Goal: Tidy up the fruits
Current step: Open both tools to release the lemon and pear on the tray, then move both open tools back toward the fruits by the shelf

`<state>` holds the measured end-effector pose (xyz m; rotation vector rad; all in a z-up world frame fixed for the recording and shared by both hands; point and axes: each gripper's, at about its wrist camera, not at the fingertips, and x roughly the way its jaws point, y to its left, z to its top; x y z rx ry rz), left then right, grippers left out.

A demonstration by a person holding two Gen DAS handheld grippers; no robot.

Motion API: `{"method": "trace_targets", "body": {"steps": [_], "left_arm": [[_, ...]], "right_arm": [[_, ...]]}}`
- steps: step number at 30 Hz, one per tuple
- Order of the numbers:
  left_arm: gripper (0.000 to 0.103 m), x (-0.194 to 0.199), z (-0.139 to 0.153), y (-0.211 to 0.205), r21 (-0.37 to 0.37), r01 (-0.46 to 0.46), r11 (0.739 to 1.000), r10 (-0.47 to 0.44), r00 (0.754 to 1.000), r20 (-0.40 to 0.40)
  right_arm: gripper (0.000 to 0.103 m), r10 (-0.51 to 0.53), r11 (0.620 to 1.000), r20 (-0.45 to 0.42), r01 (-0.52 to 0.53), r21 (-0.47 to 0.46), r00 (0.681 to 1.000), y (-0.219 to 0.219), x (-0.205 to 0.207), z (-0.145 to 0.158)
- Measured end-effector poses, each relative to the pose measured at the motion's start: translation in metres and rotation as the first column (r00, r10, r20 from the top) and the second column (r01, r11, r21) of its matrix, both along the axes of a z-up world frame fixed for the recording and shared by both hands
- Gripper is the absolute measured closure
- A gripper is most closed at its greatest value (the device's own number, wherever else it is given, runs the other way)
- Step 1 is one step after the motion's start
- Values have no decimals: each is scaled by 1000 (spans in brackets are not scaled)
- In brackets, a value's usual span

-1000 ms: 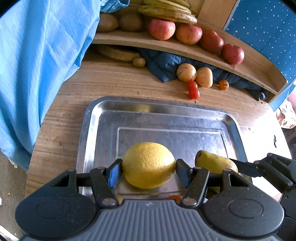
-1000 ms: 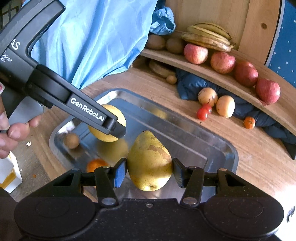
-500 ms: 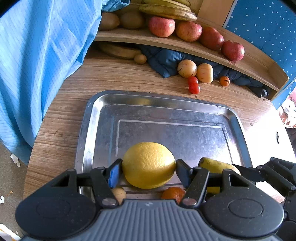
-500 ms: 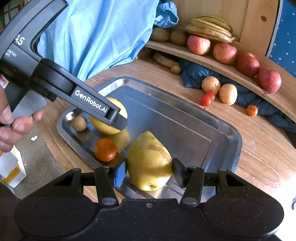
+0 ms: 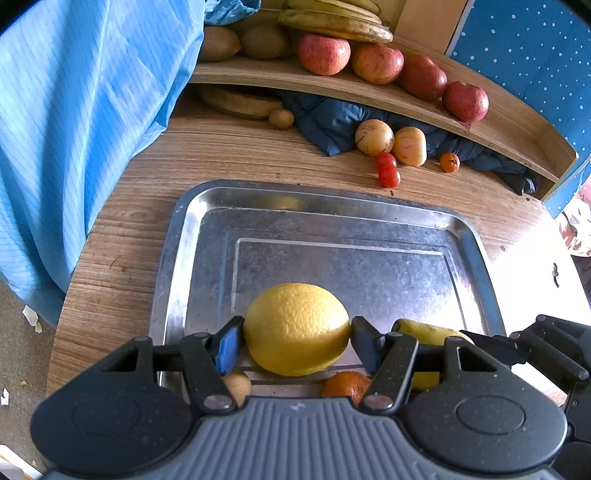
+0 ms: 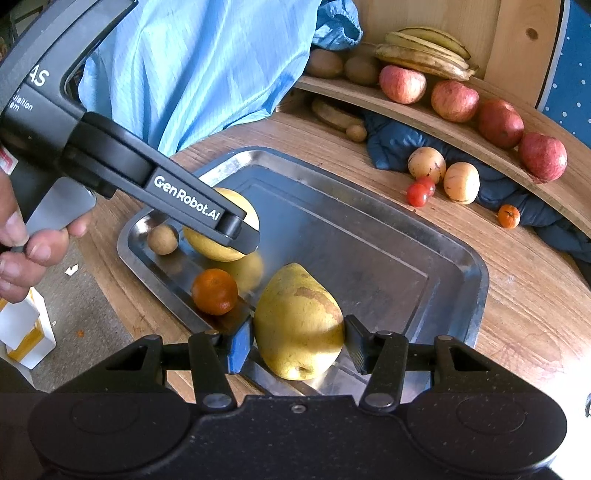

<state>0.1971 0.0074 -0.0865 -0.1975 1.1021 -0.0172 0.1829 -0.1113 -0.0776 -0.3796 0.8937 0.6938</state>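
- Both hand-held grippers are closed on fruit: my left gripper (image 5: 296, 334) holds a yellow lemon (image 5: 296, 328) between its pads, and my right gripper (image 6: 298, 341) holds a yellow-green pear (image 6: 298, 323), stem end pointing away from the camera.
- On the right wrist view I see the left gripper (image 6: 240, 236) from the side, with a hand (image 6: 26, 243) on its handle at the left edge. The lemon (image 6: 243, 210) in it is above the near left part of the tray.
- Under both fruits I see the round wooden table (image 5: 229, 155) with a rectangular metal tray (image 5: 332, 229) on it. I cannot tell if the lemon or the pear touches the tray floor.
- A light blue striped cloth (image 5: 92, 110) hangs at the left side of the table.
- Behind the tray is a curved wooden shelf (image 5: 369, 86) with four red apples (image 5: 376, 62) in a row, bananas (image 5: 332, 26) and brown kiwis (image 5: 218, 42).
- Under the shelf lies a dark blue padded cloth (image 5: 332, 122), with two pale yellow round fruits (image 5: 391, 140) just beside it.
- In the tray, near its front edge, lie a small orange mandarin (image 6: 214, 291) and a small brown round fruit (image 6: 162, 239), apart from each other.
- Two cherry tomatoes (image 5: 387, 170) touch each other on the table behind the tray, and a very small orange fruit (image 5: 449, 161) sits near them at the right.
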Motion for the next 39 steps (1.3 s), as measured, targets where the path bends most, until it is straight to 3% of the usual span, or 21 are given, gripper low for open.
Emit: {"method": "trace_targets", "body": {"steps": [14, 22, 27, 34, 39], "left_arm": [[34, -5, 6, 2, -1, -2, 1000, 2, 1000, 16], [20, -17, 22, 6, 13, -2, 1000, 1, 999, 47], [2, -33, 36, 9, 56, -1, 998, -2, 999, 51], [1, -57, 39, 9, 116, 50, 992, -47, 999, -25], [1, -65, 34, 9, 150, 67, 986, -55, 995, -80]], "right_arm": [[47, 0, 1000, -18, 0, 17, 1000, -1, 3, 4], [35, 2, 999, -13, -2, 38, 1000, -4, 0, 9], [24, 3, 998, -16, -2, 55, 1000, -8, -4, 15], [9, 3, 998, -34, -1, 59, 999, -15, -7, 22], [3, 2, 1000, -57, -1, 6, 998, -17, -11, 26]]}}
